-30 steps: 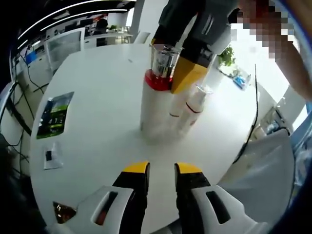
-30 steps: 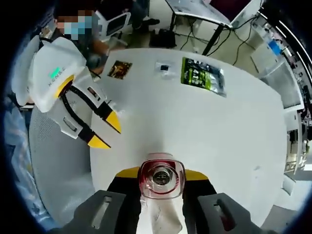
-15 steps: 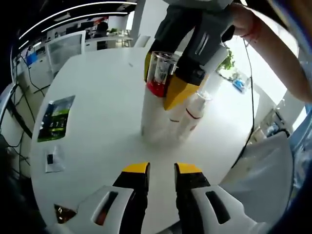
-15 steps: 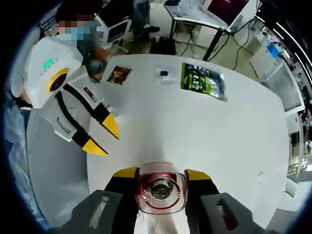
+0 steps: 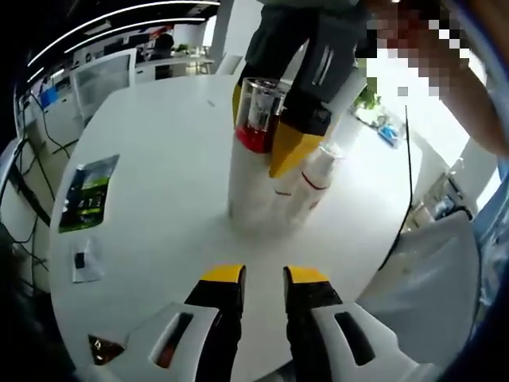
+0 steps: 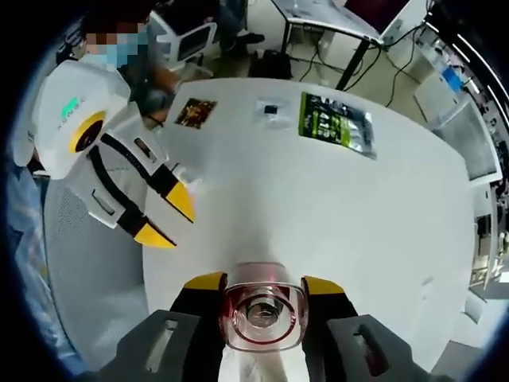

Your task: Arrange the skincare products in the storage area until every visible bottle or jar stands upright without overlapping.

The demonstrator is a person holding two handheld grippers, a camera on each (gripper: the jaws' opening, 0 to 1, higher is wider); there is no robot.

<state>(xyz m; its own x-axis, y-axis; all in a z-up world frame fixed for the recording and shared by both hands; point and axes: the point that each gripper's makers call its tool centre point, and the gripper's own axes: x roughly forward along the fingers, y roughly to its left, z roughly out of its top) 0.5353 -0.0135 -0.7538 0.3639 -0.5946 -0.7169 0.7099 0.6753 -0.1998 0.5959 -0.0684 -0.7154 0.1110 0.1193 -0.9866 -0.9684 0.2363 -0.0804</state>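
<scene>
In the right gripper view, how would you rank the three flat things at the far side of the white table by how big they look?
1. Green printed packet, clearly largest.
2. Dark square card with orange picture.
3. Small clear sachet with dark centre; it looks close in size to the card, so that order is unsure.

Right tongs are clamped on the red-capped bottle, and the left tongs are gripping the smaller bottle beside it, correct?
Not quite. The right tongs are clamped on the red-capped bottle, but the left tongs grip nothing: the left gripper view shows them short of the smaller bottle, with bare table between.
</scene>
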